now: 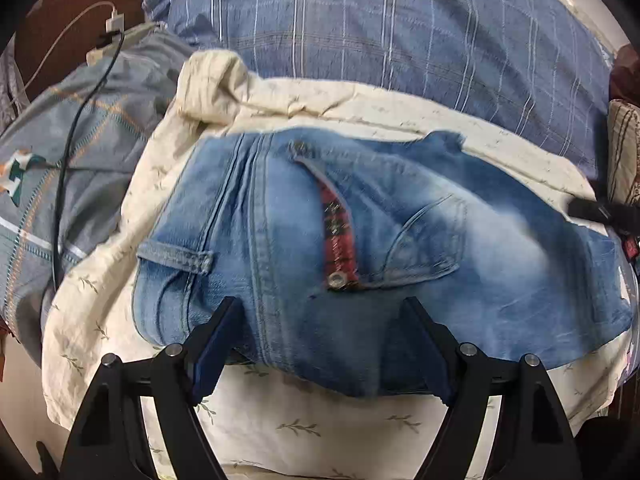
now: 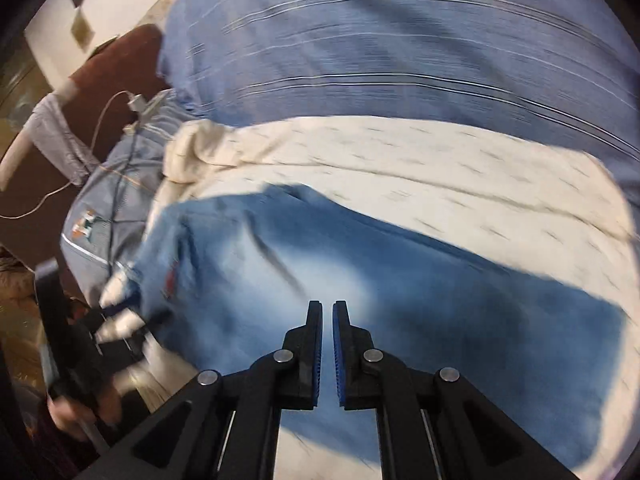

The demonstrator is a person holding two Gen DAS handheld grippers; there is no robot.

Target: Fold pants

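Light-blue jeans (image 1: 400,240) lie folded on a cream sheet, with a red plaid pocket lining and a metal button showing. My left gripper (image 1: 320,320) is open, its fingers wide apart on either side of the jeans' near edge. Denim lies between them, and the pads do not press on it. My right gripper (image 2: 327,308) is shut with nothing between its blue pads, and it hovers over the jeans (image 2: 360,280); that view is motion-blurred. A black tip at the right edge of the left wrist view looks like the right gripper (image 1: 580,209). A hand (image 2: 84,404) holds the left gripper's handle.
The cream leaf-print sheet (image 1: 360,108) lies over a blue checked duvet (image 1: 360,32). A grey-blue pillow (image 1: 80,140) sits to the left, with a black cable (image 1: 76,128) across it and a white charger (image 1: 114,22) beside it. A brown headboard (image 1: 60,8) is behind them.
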